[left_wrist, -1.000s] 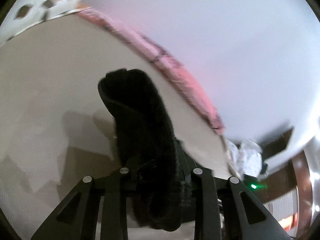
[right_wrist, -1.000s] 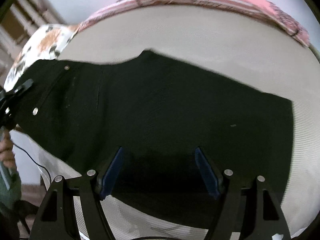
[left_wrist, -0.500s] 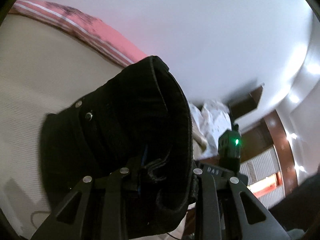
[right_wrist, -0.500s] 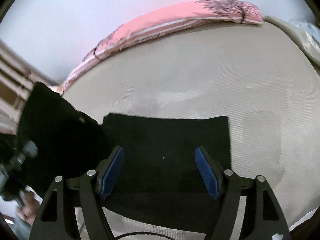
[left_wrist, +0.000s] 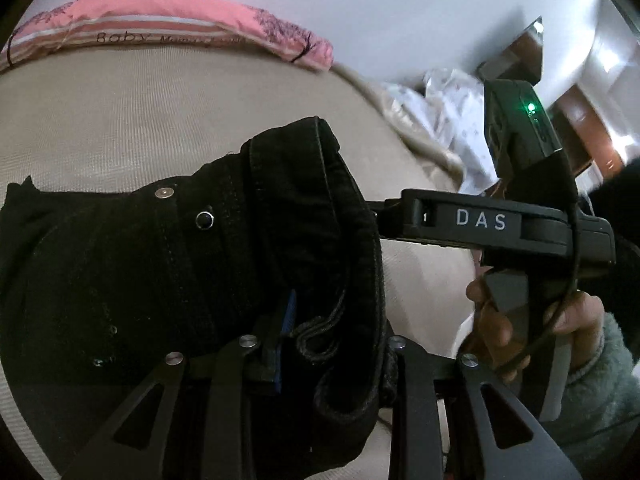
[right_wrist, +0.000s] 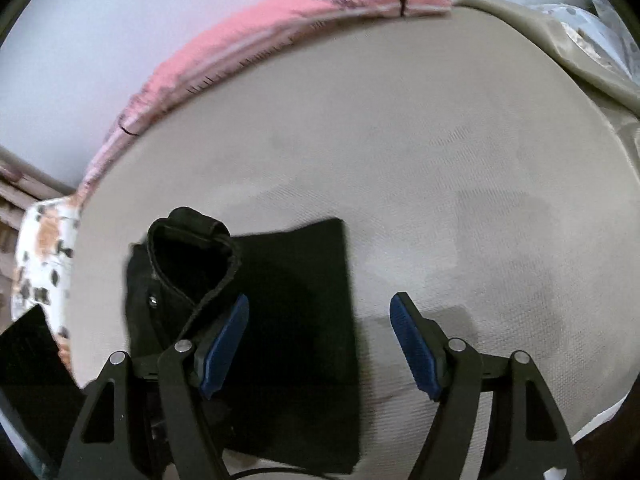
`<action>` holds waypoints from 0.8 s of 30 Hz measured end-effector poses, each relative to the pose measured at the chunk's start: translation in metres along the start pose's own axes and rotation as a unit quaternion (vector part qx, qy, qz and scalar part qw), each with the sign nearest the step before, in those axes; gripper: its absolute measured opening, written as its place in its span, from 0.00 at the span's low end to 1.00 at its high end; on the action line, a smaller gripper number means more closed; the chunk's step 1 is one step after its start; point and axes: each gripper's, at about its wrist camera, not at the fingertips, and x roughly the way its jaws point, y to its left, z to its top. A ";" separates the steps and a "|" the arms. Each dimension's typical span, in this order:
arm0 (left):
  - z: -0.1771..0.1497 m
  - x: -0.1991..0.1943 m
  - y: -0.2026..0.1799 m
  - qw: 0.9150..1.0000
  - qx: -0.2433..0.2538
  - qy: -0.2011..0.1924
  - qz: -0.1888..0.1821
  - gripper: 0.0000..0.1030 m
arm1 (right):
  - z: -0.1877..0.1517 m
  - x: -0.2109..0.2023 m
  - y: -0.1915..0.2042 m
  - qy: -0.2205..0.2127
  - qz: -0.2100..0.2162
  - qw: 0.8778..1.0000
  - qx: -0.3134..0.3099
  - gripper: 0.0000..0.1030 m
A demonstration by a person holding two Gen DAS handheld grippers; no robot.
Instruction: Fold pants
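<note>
Left wrist view: left hand-held gripper [left_wrist: 320, 344] is clenched on the waistband of the pants [left_wrist: 168, 264]; bunched black denim fills the space between its fingers, one blue pad [left_wrist: 286, 320] just visible.
Right wrist view: right hand-held gripper [right_wrist: 320, 344] is released, jaws wide apart, nothing between them; it hovers over the right edge of the pants [right_wrist: 296, 304].
Pants, position: lying on the bed [right_wrist: 440, 160], already doubled into a flat dark rectangle; waistband end lifted off the bed at the left, standing open in a loop.
Surroundings: pink pillow [right_wrist: 280, 32] along the far edge of the bed, well apart from the pants.
Material, judged: black denim, fairly heavy, limp but thick; seams and waistband stiffer than the legs. Rivets and a button [left_wrist: 204, 220] show near the waistband.
Slip, judged: low; coarse weave should sit firmly against the pads.
Fragility: none to speak of.
Where to hold, judged: waistband or a folded edge, where several layers give the jaws something thick. A single layer mid-panel would sag and drag.
Risk, judged: one-sided lift lets the free corner droop and skew the fold; the right gripper could take the other waistband corner.
</note>
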 end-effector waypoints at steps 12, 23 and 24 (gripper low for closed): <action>-0.027 -0.049 -0.026 0.996 0.089 -0.009 0.031 0.61 | 0.006 -0.006 -0.030 -0.009 0.026 0.999 0.046 0.69; -0.014 -0.085 0.046 0.988 0.000 -0.064 0.142 0.68 | -0.024 -0.011 -0.037 0.018 0.105 0.992 0.072 0.67; -0.018 -0.087 0.058 0.986 -0.012 -0.059 0.156 0.68 | -0.029 -0.011 -0.038 0.025 0.126 0.989 0.076 0.62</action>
